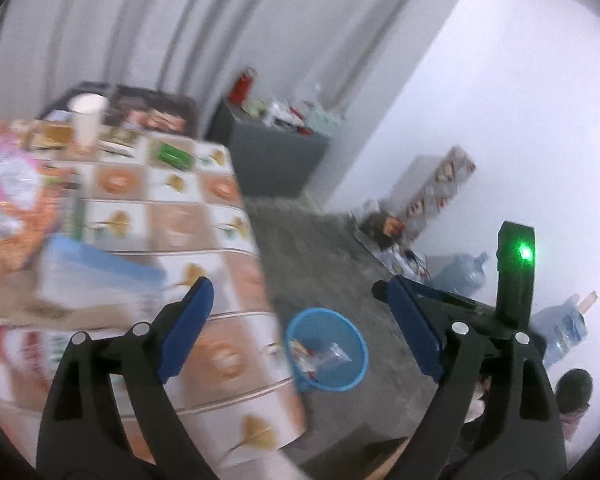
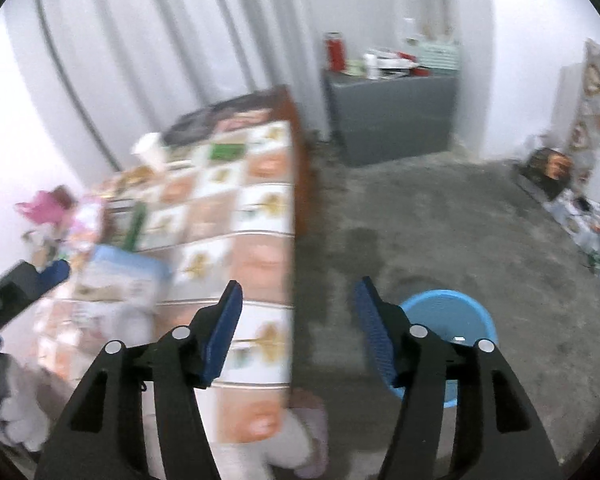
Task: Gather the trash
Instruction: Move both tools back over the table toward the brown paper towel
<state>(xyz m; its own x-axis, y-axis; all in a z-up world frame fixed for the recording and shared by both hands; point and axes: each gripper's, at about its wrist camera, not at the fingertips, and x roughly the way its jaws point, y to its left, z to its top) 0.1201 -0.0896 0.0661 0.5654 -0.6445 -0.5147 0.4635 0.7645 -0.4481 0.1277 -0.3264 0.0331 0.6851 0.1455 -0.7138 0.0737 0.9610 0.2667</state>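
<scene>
A blue mesh trash basket point(image 1: 327, 350) stands on the floor beside the table and holds clear plastic wrappers. It also shows in the right wrist view point(image 2: 452, 316), partly behind the right finger. My left gripper point(image 1: 300, 296) is open and empty, above the table edge and the basket. My right gripper point(image 2: 298, 296) is open and empty, above the table edge. The table point(image 1: 204, 184) has a patterned cloth and carries a white paper cup point(image 1: 86, 118), a green packet point(image 1: 175, 156), a blue-and-white box point(image 1: 96, 276) and colourful wrappers point(image 1: 8, 200). Both views are blurred.
A grey cabinet point(image 2: 392, 112) with a red flask point(image 2: 335, 51) and clutter stands at the back wall. Water jugs point(image 1: 460, 276) and boxes line the right wall. The left gripper point(image 2: 24, 284) shows at the left edge of the right wrist view.
</scene>
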